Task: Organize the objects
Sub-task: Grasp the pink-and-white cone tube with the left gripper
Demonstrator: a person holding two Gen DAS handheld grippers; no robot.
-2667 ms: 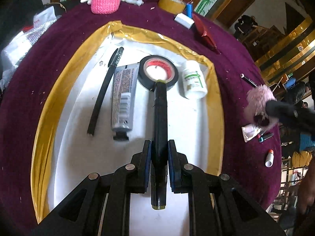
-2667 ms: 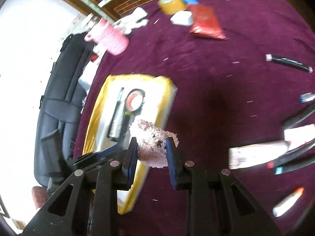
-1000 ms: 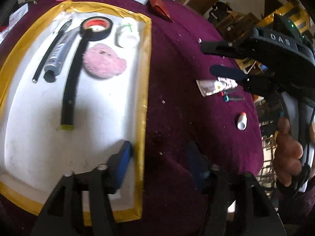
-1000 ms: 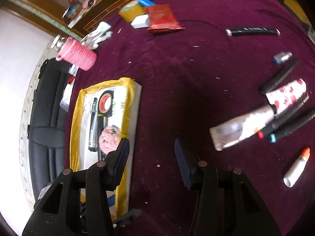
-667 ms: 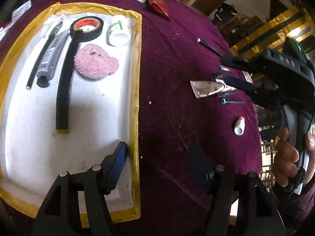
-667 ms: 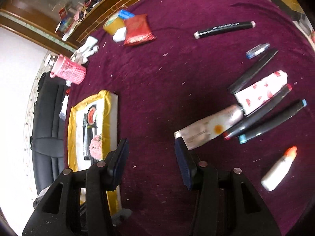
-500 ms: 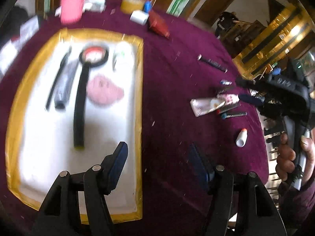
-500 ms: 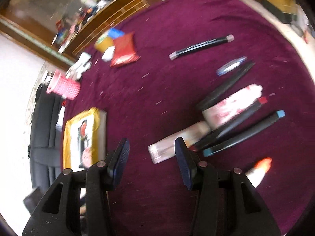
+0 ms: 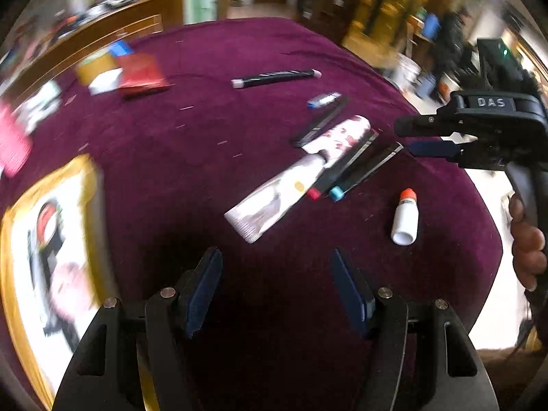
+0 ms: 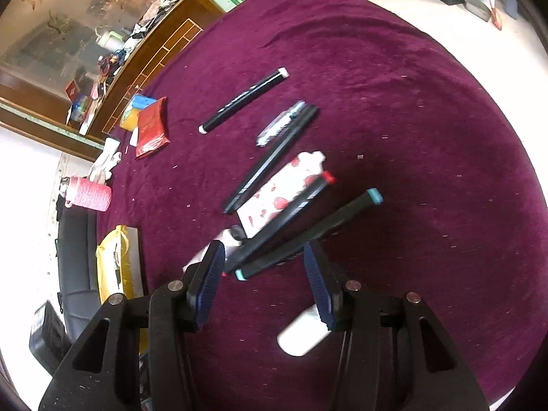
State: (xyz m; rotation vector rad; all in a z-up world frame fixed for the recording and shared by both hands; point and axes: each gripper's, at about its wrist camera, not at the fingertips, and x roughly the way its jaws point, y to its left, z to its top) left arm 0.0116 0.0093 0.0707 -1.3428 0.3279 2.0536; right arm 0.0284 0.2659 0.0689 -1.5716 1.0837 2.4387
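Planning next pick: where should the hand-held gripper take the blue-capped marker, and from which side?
Grip the blue-capped marker mid-barrel from above, jaws across its long axis. It lies flat on the cloth close beside the red-capped marker, so favour the far half, where the gap looks wider.

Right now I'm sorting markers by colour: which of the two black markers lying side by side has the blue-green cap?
The blue-capped marker, on the outer side, farther from the flowered tube. Its neighbour, the red-capped marker, lies against that tube.

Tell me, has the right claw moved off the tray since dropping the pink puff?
Yes. The right claw, open and empty, now hangs over the blue-capped marker, with the gold-edged tray far off to its left.
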